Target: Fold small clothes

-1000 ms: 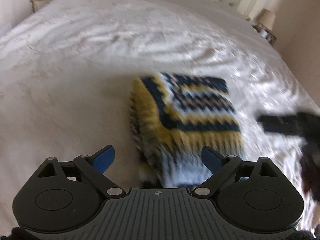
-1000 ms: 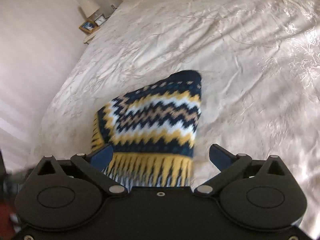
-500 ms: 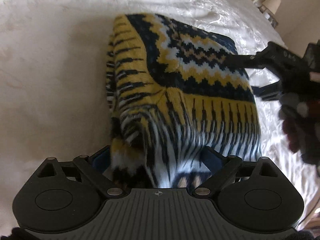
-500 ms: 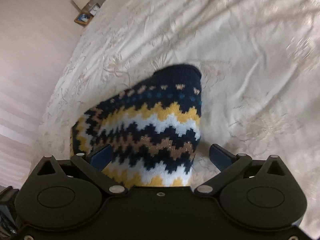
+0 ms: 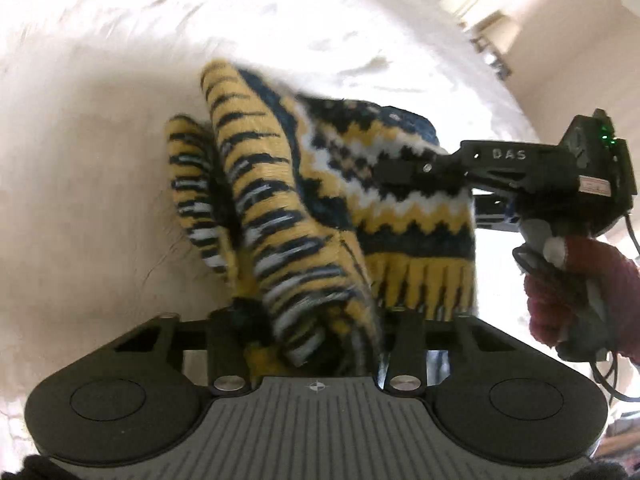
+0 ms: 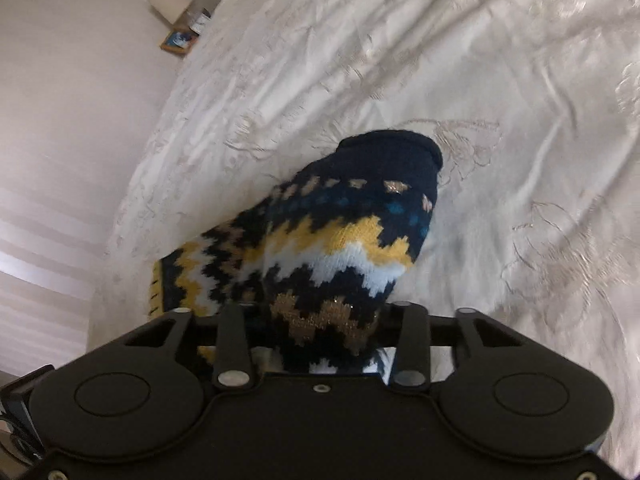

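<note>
My left gripper point(image 5: 316, 320) has just been closing, and its fingers now pinch the bunched near edge of the knitted sweater point(image 5: 320, 208), where the yellow, black and white striped hem crumples up between them. My right gripper point(image 6: 320, 316) has also just been closing; its fingers clamp a fold of the same sweater, on the band of navy, white and tan zigzags. Seen from my left wrist, the right gripper reaches in from the right side and bites the garment's far edge, with my right hand point(image 5: 576, 292) in a dark red knitted glove wrapped around its handle.

The sweater sits on the bed point(image 6: 500, 80), over a white embroidered cover that is creased all around it. From the left wrist view it is folded into a thick bundle, the striped part rolled up on the left and the zigzag panel with yellow fringe pattern facing me. From the right wrist view its navy collar point(image 6: 392, 148) points away from me. A small framed picture point(image 6: 178, 42) stands on a bedside surface beyond the far corner of the bed.
</note>
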The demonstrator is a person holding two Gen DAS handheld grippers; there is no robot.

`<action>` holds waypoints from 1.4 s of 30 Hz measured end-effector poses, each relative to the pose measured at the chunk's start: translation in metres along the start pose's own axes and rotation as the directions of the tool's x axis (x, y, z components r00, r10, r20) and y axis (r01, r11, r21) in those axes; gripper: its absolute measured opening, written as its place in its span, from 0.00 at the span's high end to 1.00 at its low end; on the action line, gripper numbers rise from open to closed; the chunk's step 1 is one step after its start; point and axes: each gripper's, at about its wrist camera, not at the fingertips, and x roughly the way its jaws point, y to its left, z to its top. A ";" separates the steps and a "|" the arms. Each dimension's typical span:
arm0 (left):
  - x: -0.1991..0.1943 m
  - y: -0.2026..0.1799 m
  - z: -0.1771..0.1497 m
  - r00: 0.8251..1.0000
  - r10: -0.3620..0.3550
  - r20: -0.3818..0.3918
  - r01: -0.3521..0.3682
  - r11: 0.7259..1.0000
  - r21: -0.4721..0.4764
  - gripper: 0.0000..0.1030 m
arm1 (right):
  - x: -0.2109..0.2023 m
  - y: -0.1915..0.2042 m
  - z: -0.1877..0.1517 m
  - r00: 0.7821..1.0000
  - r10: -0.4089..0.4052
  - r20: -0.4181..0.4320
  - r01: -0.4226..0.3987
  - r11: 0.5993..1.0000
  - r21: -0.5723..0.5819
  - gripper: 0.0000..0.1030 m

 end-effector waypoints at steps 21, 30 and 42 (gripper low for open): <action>-0.074 -0.063 -0.100 0.996 -0.081 0.042 0.079 0.996 0.052 0.65 | -0.176 0.026 -0.148 0.996 0.069 0.055 -0.069 0.998 -0.006 0.54; -0.070 -0.086 -0.103 0.997 -0.049 0.061 0.044 0.997 0.071 0.65 | -0.196 0.019 -0.175 0.993 0.106 0.042 -0.104 0.994 -0.044 0.54; -0.059 -0.045 -0.154 0.946 0.323 -0.029 -0.324 0.945 -0.045 0.58 | -0.224 -0.067 -0.197 0.935 -0.312 0.167 0.310 0.950 0.035 0.26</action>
